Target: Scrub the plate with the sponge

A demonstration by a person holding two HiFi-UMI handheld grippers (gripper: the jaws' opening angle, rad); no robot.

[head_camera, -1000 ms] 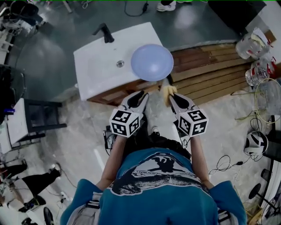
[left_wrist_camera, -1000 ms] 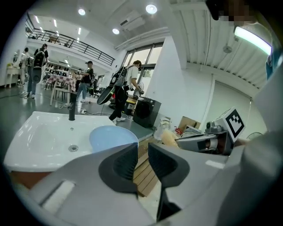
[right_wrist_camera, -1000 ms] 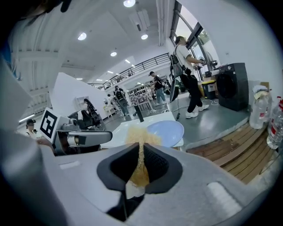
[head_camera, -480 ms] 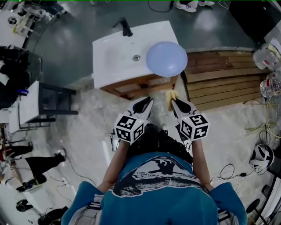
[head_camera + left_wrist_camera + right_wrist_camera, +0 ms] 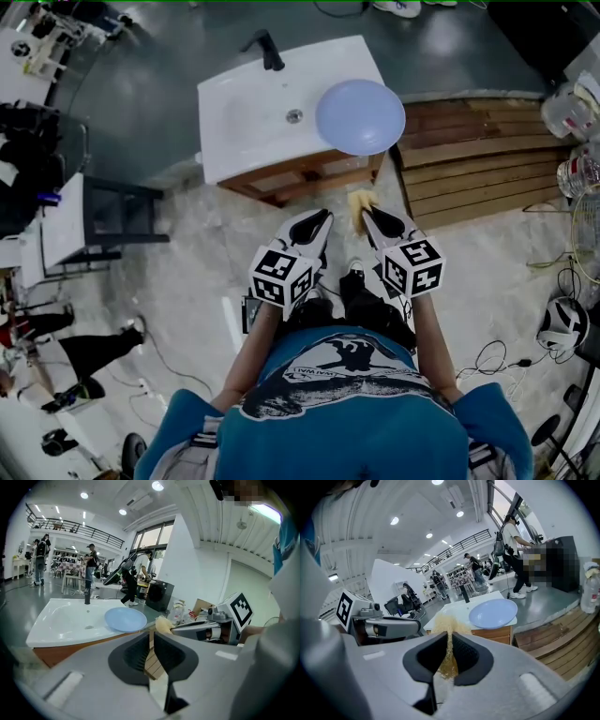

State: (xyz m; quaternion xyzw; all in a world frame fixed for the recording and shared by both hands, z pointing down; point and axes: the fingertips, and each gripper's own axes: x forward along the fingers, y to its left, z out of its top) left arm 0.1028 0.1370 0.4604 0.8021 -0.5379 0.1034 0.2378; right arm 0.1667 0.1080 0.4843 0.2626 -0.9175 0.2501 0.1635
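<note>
Jaws, left hand-held gripper (image 5: 151, 639): just closing, seemingly empty.

The head view looks steeply down from above the person's shoulders (image 5: 339, 412), far enough off to take in the floor (image 5: 183, 272), the white sink (image 5: 248, 108) and the blue plate (image 5: 360, 116) on its edge; the left gripper view and the right gripper view sit low, side by side, facing forward and slightly downward along their own jaws. All three views share the sink and plate; the gripper views see them much nearer.
</note>
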